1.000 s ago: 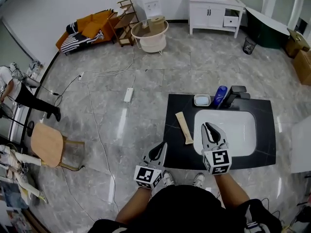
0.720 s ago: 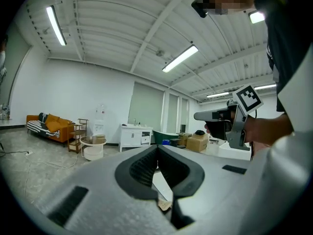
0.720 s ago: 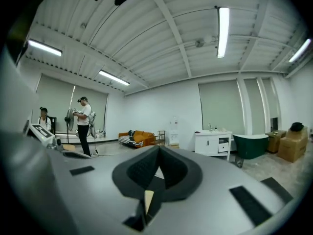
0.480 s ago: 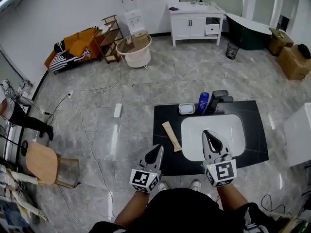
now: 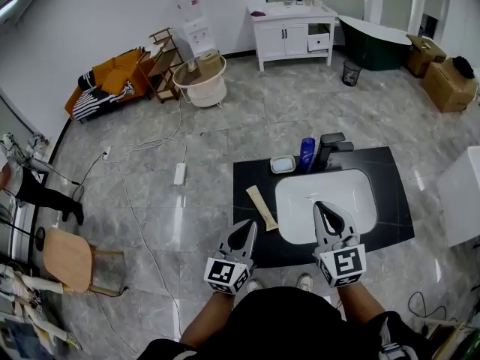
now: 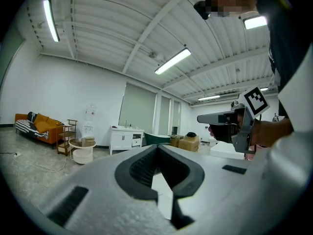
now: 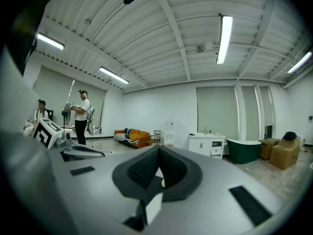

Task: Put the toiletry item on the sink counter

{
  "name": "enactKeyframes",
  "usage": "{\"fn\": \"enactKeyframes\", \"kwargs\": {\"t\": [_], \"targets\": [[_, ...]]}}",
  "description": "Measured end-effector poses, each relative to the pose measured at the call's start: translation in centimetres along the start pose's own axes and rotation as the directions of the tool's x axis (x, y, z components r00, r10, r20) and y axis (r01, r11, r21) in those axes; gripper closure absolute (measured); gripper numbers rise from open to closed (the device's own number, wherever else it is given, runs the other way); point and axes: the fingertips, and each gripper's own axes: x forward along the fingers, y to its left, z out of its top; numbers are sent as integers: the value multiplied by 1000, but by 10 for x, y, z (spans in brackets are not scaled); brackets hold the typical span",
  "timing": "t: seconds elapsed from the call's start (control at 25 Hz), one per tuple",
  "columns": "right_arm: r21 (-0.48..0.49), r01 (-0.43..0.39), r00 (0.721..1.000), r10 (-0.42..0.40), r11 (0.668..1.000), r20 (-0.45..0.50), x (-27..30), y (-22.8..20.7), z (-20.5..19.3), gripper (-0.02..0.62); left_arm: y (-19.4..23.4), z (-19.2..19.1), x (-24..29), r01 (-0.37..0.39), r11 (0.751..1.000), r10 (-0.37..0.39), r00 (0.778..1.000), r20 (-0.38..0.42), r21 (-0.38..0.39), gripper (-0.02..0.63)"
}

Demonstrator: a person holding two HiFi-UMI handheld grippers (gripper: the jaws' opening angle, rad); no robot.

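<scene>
Both my claws are closed on nothing. My left claw [image 5: 247,231] hangs at the near left corner of the desk [image 5: 251,172], and my right claw [image 5: 324,212] sits above the near rim of the white basin [image 5: 337,190]. The tan tube [image 5: 262,207], which I take for the toiletry item, already lies flat on the desk just left of the basin. To grip it well, I'd open the left claw wide, come down across its narrow width near the middle, and close gently so it doesn't buckle. The blue bottle [image 5: 307,154] stands well apart.
</scene>
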Motion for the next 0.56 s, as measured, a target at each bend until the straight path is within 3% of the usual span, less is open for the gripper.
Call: {"fn": "enactKeyframes", "kwargs": {"t": [0.56], "targets": [[5, -12, 1000, 12, 1000, -6, 5, 5, -6, 591, 6, -6, -7, -13, 1000, 13, 1000, -13, 2, 597]]}}
